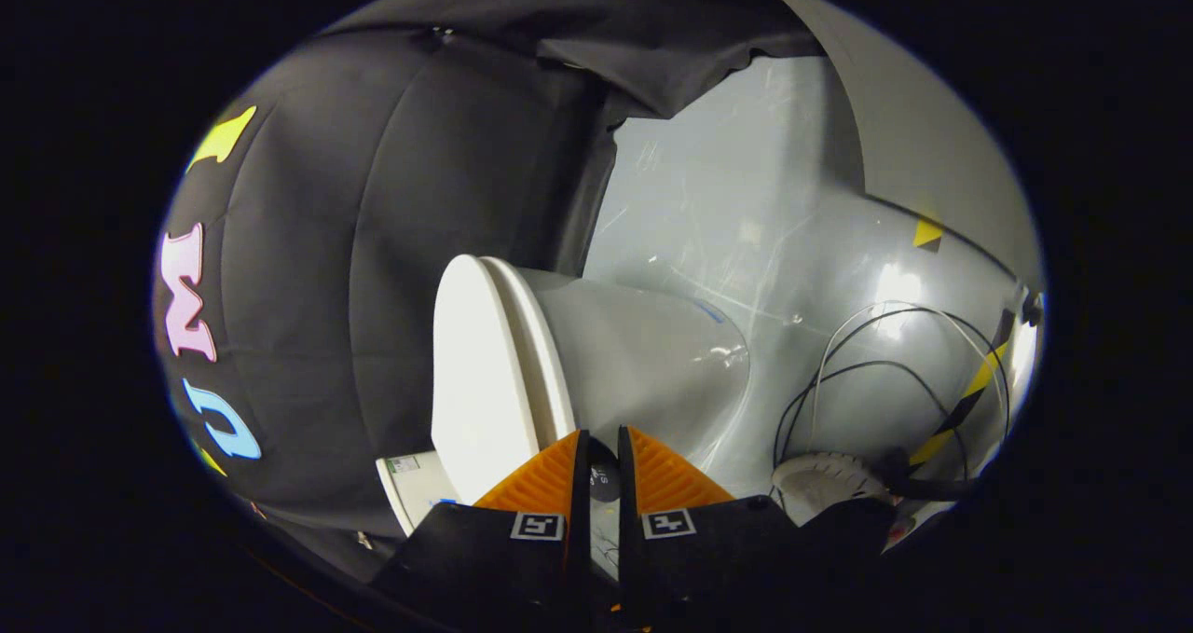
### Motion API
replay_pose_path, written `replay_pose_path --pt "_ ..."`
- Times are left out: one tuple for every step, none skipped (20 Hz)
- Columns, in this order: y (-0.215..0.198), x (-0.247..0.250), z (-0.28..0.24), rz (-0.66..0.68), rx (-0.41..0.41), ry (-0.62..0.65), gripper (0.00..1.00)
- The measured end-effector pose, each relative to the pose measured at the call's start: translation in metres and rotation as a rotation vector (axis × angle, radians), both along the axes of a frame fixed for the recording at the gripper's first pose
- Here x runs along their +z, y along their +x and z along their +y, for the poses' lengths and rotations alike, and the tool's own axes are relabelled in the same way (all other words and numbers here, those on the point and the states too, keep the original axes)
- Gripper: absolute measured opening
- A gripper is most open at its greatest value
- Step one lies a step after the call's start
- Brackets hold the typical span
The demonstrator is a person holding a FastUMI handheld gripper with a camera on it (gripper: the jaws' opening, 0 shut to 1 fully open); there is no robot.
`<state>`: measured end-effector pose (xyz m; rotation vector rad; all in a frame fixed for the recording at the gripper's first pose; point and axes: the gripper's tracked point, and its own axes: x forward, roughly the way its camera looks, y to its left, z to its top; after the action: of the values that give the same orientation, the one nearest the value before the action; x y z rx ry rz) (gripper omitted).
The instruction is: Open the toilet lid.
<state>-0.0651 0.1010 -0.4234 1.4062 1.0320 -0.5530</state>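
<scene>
The view is rolled on its side, so the white toilet appears tipped over. Its lid (475, 372) lies flat against the seat (539, 353), with the grey-white bowl (652, 353) bulging out beyond the seat. My gripper (603, 433) is close to the bowl's side, just past the seat's rim. Its fingers stand nearly together with only a thin slit between them and hold nothing. The left fingertip (559, 470) overlaps the lid and seat edge; whether it touches them cannot be told.
The toilet's tank (415, 488) shows beside the lid, against the black cloth wall (354, 241). A glossy grey floor (727, 204) carries loose black and white cables (876, 353), a white round object (825, 479) and yellow-black tape (969, 400).
</scene>
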Motion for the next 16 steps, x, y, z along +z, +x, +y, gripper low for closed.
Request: replay_pose_path --pt "0.001 0.000 0.000 -0.003 0.011 -0.001 0.16" --pt "0.000 0.002 0.001 -0.004 0.022 0.008 0.16" --pt "-0.001 0.003 0.005 -0.015 0.024 0.029 0.16" --pt "-0.001 0.005 0.005 -0.026 0.014 0.052 0.16" --pt "0.000 0.005 0.007 -0.031 0.007 0.070 0.16" --pt "-0.001 0.005 0.009 -0.036 0.013 0.085 0.16" --pt "-0.002 0.005 0.010 -0.043 0.036 0.089 0.16" --pt "-0.001 0.005 0.012 -0.051 0.066 0.081 0.16" --pt "0.000 0.005 0.013 -0.058 0.092 0.076 0.16" --pt "0.000 0.007 0.012 -0.065 0.100 0.071 0.16" --pt "-0.001 0.011 0.014 -0.067 0.126 0.064 0.05" --pt "0.000 0.010 0.014 -0.069 0.128 0.059 0.05" --pt "0.000 0.010 0.015 -0.069 0.128 0.062 0.05" --pt "0.001 0.012 0.014 -0.074 0.118 0.069 0.05" --pt "0.002 0.013 0.015 -0.081 0.112 0.077 0.05" --pt "0.003 0.016 0.015 -0.090 0.106 0.073 0.05"
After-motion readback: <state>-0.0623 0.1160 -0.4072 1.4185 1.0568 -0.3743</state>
